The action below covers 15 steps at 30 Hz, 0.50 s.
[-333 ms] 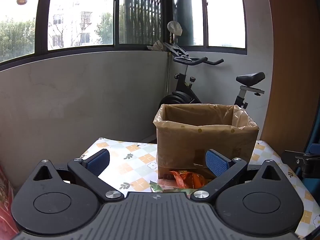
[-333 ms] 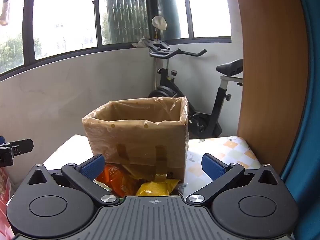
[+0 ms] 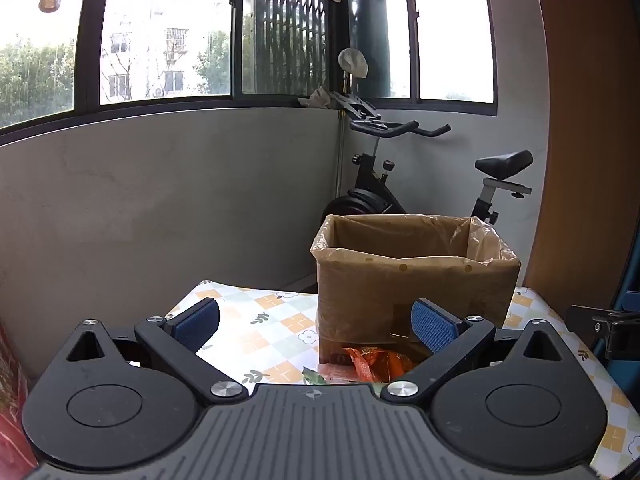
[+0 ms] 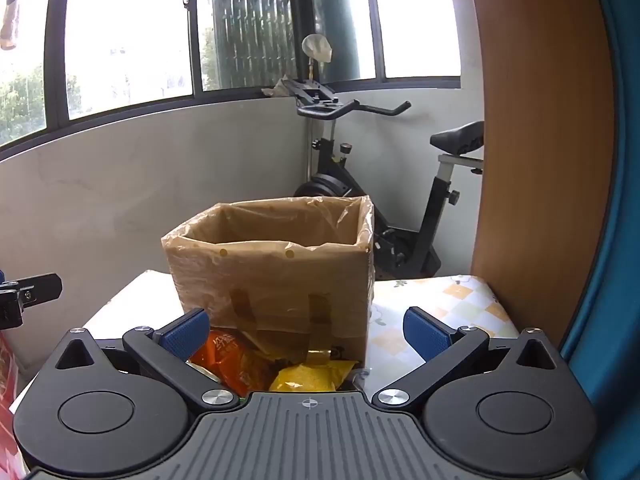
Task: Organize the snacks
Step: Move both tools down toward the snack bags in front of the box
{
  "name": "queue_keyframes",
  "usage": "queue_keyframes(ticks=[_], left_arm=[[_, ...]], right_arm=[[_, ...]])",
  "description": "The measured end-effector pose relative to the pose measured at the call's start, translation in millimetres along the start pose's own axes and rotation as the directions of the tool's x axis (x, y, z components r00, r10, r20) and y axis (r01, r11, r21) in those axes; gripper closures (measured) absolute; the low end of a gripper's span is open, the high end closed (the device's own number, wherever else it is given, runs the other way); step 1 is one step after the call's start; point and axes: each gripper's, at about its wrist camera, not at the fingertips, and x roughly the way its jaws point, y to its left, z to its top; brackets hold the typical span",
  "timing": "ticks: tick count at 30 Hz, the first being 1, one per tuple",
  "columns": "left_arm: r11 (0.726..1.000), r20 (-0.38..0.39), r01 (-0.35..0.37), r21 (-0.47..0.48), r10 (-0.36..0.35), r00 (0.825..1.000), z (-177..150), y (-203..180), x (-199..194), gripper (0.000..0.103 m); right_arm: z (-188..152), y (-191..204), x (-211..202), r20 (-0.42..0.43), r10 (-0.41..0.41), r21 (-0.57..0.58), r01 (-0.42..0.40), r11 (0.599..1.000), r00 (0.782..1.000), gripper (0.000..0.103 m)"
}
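A brown cardboard box (image 3: 412,284) lined with clear plastic stands open on the patterned tablecloth (image 3: 260,332); it also shows in the right wrist view (image 4: 272,280). An orange snack packet (image 3: 376,364) lies at the box's near foot, also in the right wrist view (image 4: 232,360), beside a yellow packet (image 4: 308,376). My left gripper (image 3: 316,326) is open and empty, above the table short of the box. My right gripper (image 4: 306,334) is open and empty, over the packets in front of the box.
An exercise bike (image 3: 400,184) stands behind the table against the grey wall. A wooden panel (image 4: 536,160) rises at the right. A red package (image 3: 10,412) sits at the left edge. The other gripper's tip shows at each view's side (image 3: 608,328).
Both views have barely shifted; the grippers stay open and the packets lie where they were.
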Motion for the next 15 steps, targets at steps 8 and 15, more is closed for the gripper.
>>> queue_keyframes(ticks=[8,15], left_arm=[[1.0,0.003,0.013,-0.01,-0.013,1.0,-0.6,1.8,-0.5,0.0],[1.0,-0.003,0.018,-0.019,-0.018,1.0,0.3,1.4,1.0,0.0]], right_arm=[[-1.3,2.4,0.2,0.008,-0.004,-0.006,0.004,1.0,1.0,0.0],[-2.2,3.6,-3.4,0.013,0.001,-0.009,-0.001,1.0,1.0,0.0]])
